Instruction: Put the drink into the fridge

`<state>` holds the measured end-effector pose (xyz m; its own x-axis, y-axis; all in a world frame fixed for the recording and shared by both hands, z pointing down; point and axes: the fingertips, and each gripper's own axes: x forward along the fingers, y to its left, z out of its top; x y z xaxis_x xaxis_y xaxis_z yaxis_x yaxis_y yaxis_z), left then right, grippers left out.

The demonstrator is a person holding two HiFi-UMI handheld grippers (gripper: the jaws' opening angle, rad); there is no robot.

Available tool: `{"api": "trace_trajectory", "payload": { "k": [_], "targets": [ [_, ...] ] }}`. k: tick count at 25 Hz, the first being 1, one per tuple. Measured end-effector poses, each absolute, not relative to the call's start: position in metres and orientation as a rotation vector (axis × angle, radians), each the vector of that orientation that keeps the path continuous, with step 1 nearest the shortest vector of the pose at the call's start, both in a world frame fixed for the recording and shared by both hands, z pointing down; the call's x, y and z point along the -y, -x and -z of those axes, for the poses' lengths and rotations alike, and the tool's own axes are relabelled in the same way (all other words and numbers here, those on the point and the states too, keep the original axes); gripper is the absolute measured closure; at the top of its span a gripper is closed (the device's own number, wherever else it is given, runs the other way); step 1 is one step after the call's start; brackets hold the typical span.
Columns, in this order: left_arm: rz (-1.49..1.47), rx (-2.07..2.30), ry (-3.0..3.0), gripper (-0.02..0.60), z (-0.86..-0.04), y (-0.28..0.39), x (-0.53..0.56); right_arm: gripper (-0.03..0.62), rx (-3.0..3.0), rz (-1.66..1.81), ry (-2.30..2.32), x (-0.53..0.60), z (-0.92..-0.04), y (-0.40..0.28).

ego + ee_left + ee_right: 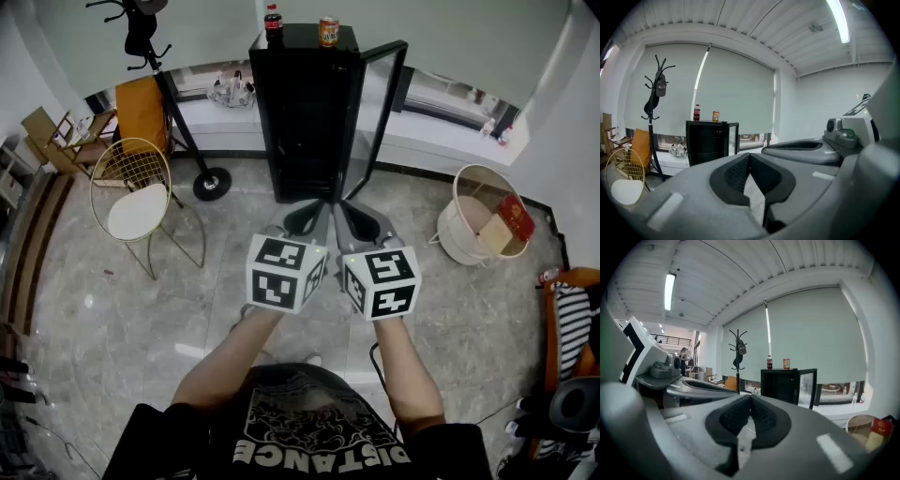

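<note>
Both grippers shut and empty; drinks on top of the fridge, well apart from me.

My left gripper [309, 217] and right gripper [354, 223] sit side by side in front of me, jaws closed tip to tip with nothing between them. The fridge [302, 112] stands ahead with its glass door [380, 103] already swung open. On its top are a dark bottle [273, 23] and an orange can [328, 31], upright, near each other but not touching. My read: the can is light, thin-walled and slick, so it dents if I over-squeeze. I'd take it mid-body across the width. The bottle looks like plastic, stiffer but taller and tippier, so I'd grab the body under the shoulder, not the cap. Can't tell if either is full. Jaws need opening wide first.
</note>
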<state>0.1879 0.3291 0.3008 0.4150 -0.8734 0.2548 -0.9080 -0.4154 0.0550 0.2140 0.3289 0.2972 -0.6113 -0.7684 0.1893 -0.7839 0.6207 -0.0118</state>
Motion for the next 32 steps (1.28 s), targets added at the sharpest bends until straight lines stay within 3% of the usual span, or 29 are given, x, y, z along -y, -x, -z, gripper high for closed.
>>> {"api": "trace_trajectory", "payload": {
  "k": [16,32],
  "targets": [
    [-0.233,1.572,-2.469,0.577,-0.305,-0.174,-0.306,0.592,2.671,-0.127,-1.386,-0.303,-0.295,-0.208],
    [-0.212,1.48,-2.498,0.577,-0.31,-0.096,-0.198,0.592,2.536,-0.078,-1.476,-0.201,-0.299,-0.138]
  ]
}}
